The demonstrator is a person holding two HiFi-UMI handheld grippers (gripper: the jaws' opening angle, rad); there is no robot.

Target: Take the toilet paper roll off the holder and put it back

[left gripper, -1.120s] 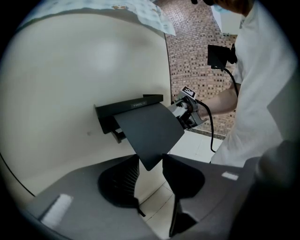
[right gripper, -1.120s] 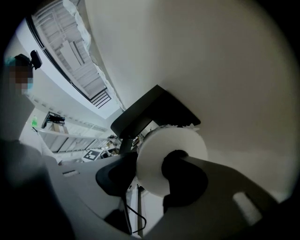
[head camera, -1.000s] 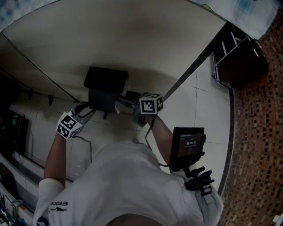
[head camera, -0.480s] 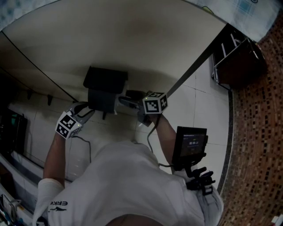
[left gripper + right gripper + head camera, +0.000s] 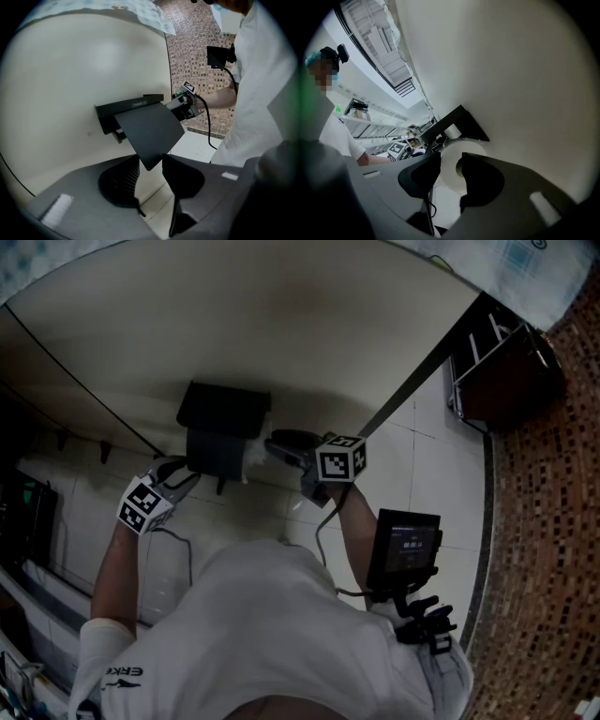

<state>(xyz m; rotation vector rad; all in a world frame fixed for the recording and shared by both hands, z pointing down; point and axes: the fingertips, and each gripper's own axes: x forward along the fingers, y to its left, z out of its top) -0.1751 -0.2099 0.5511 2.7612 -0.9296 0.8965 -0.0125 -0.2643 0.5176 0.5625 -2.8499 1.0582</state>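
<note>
Cream wall (image 5: 281, 324) fills the background, and bolted to it is the black holder (image 5: 225, 409), so we're right at the lift-off.

The left gripper (image 5: 150, 159) is underneath. The lower corner of the holder's flap (image 5: 147, 133) is wedged between its jaws, which look pressed against the flap's edges, and that props the flap up and away from the wall.

Over at the holder's other end, the right gripper (image 5: 447, 161) has just been closing. Its jaws sit about half shut with the toilet paper roll (image 5: 464, 149) between them. They seem to be pinching the wall of the roll, with one jaw by the core hole.

In the head view the roll (image 5: 251, 457) sits just past the flap's edge, at the end of the holder nearest the right gripper (image 5: 277, 442). Whether it is fully clear of the holder I can't tell.

To do this step well, I'd keep the left gripper dead steady so the flap can't drop onto the paper. The roll should slide straight out sideways along the holder's line. Tilting it could snag the core. It's soft paper, so the squeeze should be firm but not crushing, and a loose sheet could catch on the flap's edge.
</note>
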